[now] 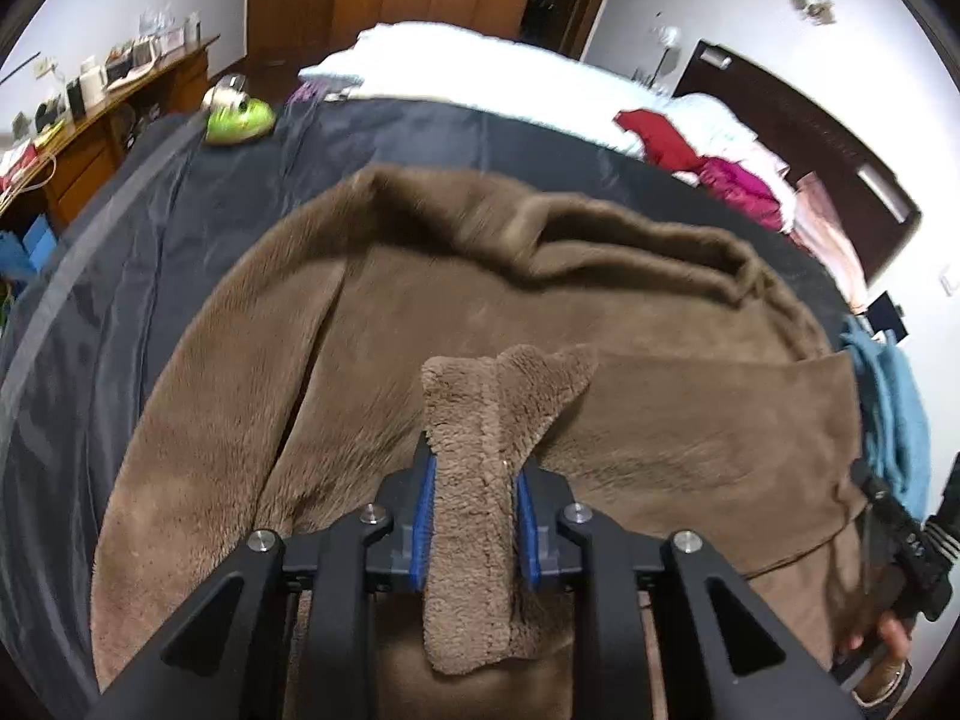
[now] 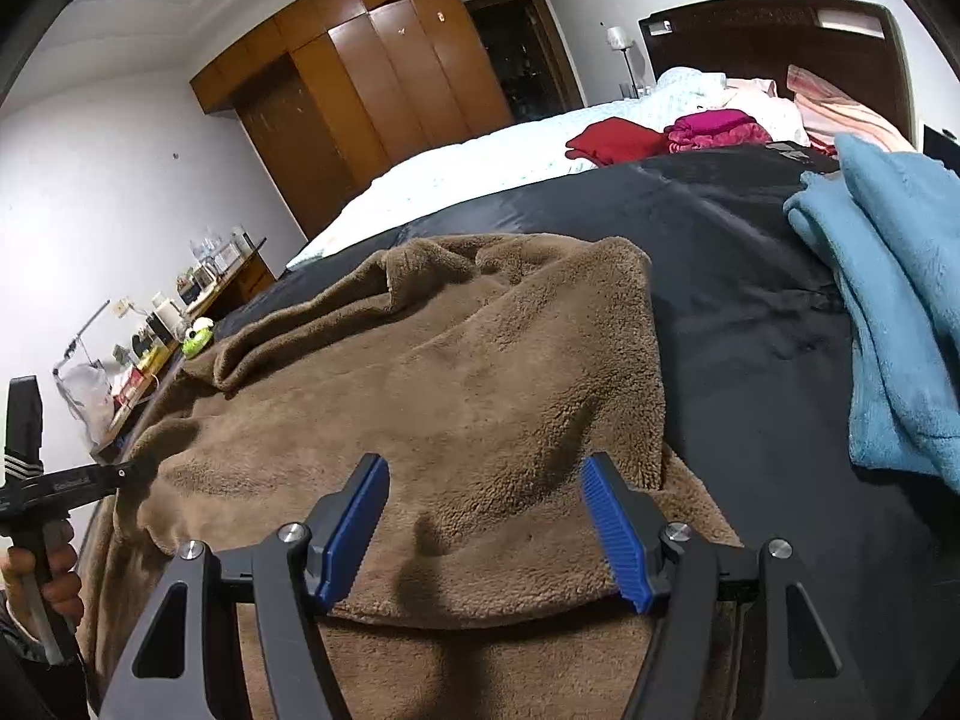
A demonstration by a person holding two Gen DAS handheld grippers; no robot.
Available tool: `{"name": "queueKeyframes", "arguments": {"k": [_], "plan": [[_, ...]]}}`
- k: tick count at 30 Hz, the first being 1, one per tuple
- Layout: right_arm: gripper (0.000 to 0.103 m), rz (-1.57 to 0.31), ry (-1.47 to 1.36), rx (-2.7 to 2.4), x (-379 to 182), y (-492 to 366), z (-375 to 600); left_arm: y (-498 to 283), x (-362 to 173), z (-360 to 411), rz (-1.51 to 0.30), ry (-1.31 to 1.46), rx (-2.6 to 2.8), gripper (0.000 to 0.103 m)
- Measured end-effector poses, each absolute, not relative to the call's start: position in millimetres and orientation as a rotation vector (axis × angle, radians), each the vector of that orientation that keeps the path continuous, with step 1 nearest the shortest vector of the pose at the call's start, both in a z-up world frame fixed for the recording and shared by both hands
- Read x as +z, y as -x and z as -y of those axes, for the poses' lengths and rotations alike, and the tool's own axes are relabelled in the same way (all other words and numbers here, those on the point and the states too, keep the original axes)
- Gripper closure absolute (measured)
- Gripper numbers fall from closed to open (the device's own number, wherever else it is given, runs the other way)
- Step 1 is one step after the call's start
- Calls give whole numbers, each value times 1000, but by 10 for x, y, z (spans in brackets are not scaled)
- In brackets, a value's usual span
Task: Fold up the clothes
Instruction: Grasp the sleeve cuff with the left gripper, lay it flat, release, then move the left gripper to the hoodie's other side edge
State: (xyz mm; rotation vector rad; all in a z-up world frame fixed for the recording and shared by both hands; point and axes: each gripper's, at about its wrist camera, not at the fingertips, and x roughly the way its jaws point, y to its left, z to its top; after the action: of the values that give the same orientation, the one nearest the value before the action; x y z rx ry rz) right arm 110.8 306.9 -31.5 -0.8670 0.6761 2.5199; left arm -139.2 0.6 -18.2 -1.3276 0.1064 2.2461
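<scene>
Pinching a fleecy edge of the brown fleece garment [image 1: 420, 312] between its blue pads, the left hand-held gripper [image 1: 474, 516] is clenched on the cloth, with a tuft of it standing up out of the closed jaws. The right hand-held gripper [image 2: 486, 525] hovers just over the near part of the same garment with its jaws spread wide and nothing between them. The garment lies spread across a dark cover [image 2: 750, 276] on the bed [image 2: 480, 150], with one layer already doubled over another along the right side and some bunching at the far end, so I judge a fold to be under way, carried by the left side. What follows calls for keeping that pinched edge taut and laying it squarely over the flat layer, while the free gripper could take a matching edge or pin the cloth down (thick pile like this tends to slump and drag). A blue towel [image 2: 888, 324] lies beside the garment on the cover; red and magenta clothes [image 2: 660, 135] sit farther up near the headboard [image 1: 798, 138]. A cluttered bench [image 1: 120, 96] runs along the wall, with a wooden wardrobe [image 2: 372, 78] beyond.
</scene>
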Motion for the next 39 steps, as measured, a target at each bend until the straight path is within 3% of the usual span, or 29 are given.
{"name": "queueKeyframes", "arguments": {"k": [4, 11, 14, 18, 27, 31, 39], "plan": [[34, -694, 842, 2517, -299, -1143, -3090, 1386, -159, 63, -84, 1312, 2277, 63], [34, -820, 529, 2392, -142, -1584, -3384, 1247, 27, 107, -120, 1221, 2323, 56], [34, -784, 573, 2448, -145, -1499, -3294, 1107, 117, 44, -127, 1180, 2290, 54], [34, -723, 644, 2530, -148, -1363, -3155, 967, 153, -84, -151, 1143, 2242, 43], [33, -623, 886, 2593, -287, -1043, -2942, 1047, -265, -283, -175, 1286, 2186, 43], [30, -708, 956, 2534, -410, -1031, -3054, 1059, -279, -262, -156, 1282, 2183, 43], [26, -666, 980, 2531, -396, -1016, -3003, 1119, -221, -281, -159, 1301, 2167, 43]]}}
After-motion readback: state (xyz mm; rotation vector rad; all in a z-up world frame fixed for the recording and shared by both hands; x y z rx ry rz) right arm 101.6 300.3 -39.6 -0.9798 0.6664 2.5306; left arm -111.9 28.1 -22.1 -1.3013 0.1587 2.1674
